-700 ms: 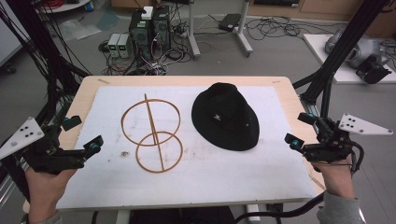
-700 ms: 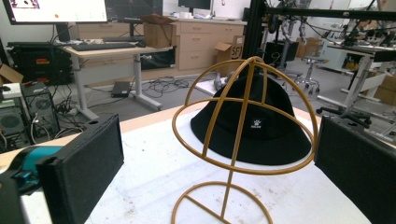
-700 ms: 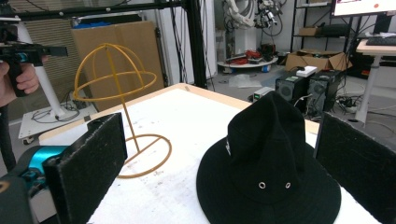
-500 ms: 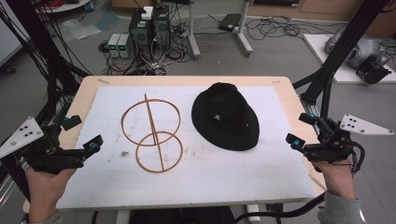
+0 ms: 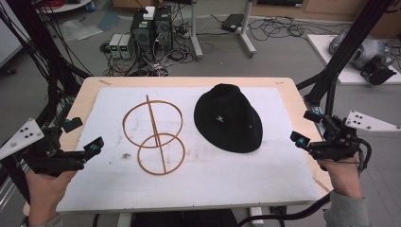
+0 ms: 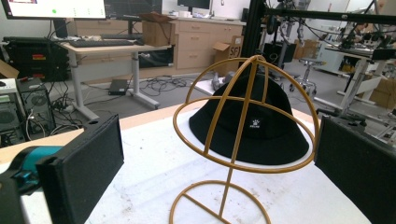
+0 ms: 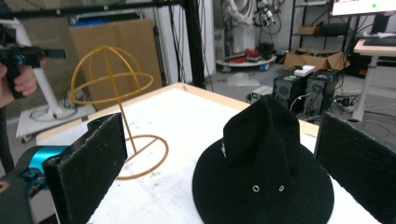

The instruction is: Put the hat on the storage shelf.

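A black brimmed hat (image 5: 229, 118) lies flat on the white sheet, right of centre. Left of it stands a gold wire hat stand (image 5: 153, 137). My left gripper (image 5: 84, 135) hovers open at the table's left edge, apart from the stand. In the left gripper view the stand (image 6: 227, 184) rises ahead between the open jaws (image 6: 219, 140), with the hat (image 6: 280, 140) behind it. My right gripper (image 5: 305, 126) is open at the right edge, clear of the hat. In the right gripper view the hat (image 7: 261, 172) lies just ahead of the open jaws (image 7: 219, 140), the stand (image 7: 126, 126) farther off.
A white sheet (image 5: 236, 179) covers most of the wooden table (image 5: 293, 87). Black frame posts (image 5: 331, 80) rise close to both sides. Computer towers (image 5: 151, 28) and cables sit on the floor beyond the far edge.
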